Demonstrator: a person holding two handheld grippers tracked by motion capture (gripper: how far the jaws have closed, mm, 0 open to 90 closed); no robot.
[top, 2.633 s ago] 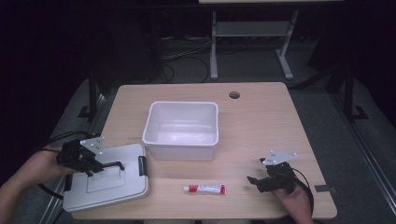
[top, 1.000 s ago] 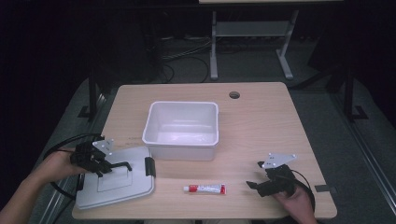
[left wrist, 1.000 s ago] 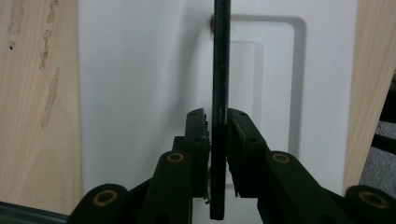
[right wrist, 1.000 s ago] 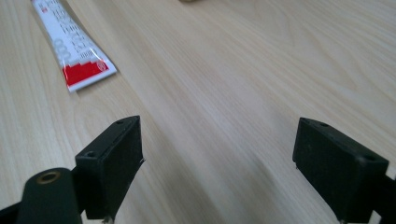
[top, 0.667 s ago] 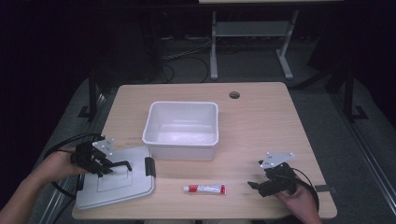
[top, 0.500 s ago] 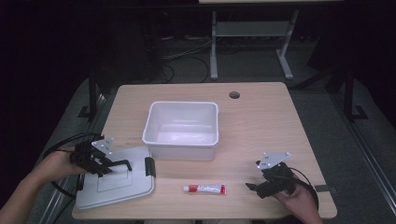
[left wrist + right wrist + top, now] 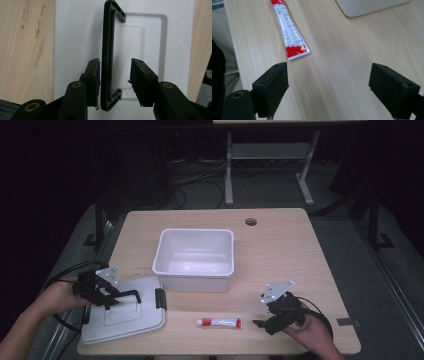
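The lid lies on the table beside the tub. Its handle sits between the part-open left gripper. The tube lies just ahead of the wide-open right gripper; the jaws should be centred over it before closing.

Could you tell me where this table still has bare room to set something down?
The table's right half, from the white bin to the right edge, lies bare, as does the strip behind the bin. The front is crowded: lid under the left gripper, tube, right gripper.
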